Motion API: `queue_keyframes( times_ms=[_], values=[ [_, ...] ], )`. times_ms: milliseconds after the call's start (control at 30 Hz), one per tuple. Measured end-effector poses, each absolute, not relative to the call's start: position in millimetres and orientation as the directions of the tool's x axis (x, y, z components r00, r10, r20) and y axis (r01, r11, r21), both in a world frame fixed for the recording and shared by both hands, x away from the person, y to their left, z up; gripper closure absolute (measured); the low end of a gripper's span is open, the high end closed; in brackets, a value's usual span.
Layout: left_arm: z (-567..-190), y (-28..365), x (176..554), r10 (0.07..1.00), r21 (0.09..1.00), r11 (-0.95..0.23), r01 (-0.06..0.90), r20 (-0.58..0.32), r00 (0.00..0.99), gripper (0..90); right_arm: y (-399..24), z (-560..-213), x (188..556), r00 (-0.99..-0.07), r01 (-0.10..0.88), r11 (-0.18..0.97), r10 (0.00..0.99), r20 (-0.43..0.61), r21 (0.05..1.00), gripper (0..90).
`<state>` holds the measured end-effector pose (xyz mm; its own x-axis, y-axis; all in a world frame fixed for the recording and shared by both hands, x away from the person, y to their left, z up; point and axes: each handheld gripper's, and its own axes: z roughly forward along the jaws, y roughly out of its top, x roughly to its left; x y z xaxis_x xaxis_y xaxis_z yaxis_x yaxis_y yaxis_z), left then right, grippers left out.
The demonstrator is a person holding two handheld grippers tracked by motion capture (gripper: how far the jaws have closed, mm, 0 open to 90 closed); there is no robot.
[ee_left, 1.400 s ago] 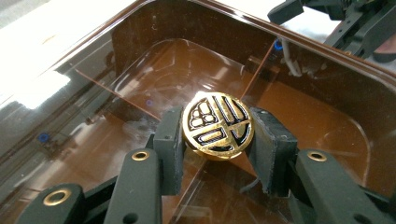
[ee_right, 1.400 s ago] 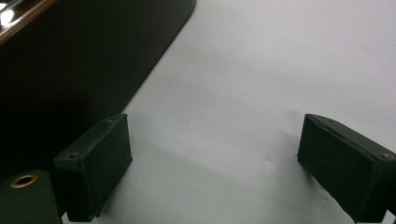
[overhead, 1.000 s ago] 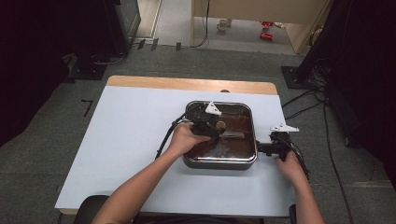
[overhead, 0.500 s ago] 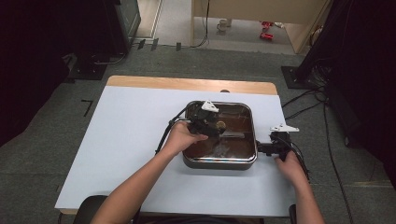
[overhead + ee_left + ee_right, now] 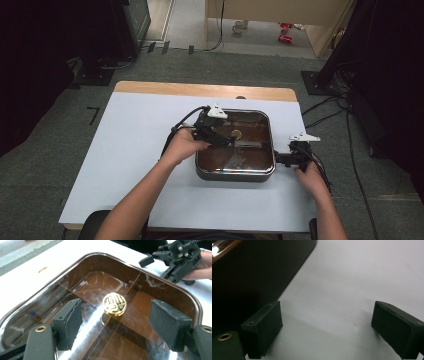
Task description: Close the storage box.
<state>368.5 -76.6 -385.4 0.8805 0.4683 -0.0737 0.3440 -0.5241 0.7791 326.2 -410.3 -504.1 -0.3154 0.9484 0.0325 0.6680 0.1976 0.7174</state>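
Note:
A square dark pan (image 5: 235,173) sits right of centre on the white table, covered by a glass lid (image 5: 82,290) with a round gold knob (image 5: 236,134) (image 5: 114,304). My left gripper (image 5: 226,141) (image 5: 115,322) hovers over the lid from the pan's left side. Its jaws have just been opening and now stand wide apart, with the knob ahead of and between the pads, untouched. My right gripper (image 5: 279,159) (image 5: 325,322) rests low by the pan's right wall (image 5: 257,272), open, with bare table between its pads. It also appears in the left gripper view (image 5: 156,267).
The white table top (image 5: 135,150) has a wooden strip along its far edge. Cables trail from both grippers. Dark stands and cables stand on the grey floor (image 5: 50,150) around the table.
The left gripper let go of the gold knob, opened wide and lifted a little back from it. The lid stays on the pan. The right hand kept still.

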Motion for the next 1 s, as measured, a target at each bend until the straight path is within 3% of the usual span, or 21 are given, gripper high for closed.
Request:
queue_keyframes(
  times_ms=[1000],
  values=[
    [-381.9, -2.1, 351.2, 0.585, 0.788, -0.457, 0.412, -0.083, 0.807, 24.6, -410.5, -504.1, 326.3, -0.316, 0.667, 0.197, 0.948, 0.033, 0.718, 9.2]
  ],
)
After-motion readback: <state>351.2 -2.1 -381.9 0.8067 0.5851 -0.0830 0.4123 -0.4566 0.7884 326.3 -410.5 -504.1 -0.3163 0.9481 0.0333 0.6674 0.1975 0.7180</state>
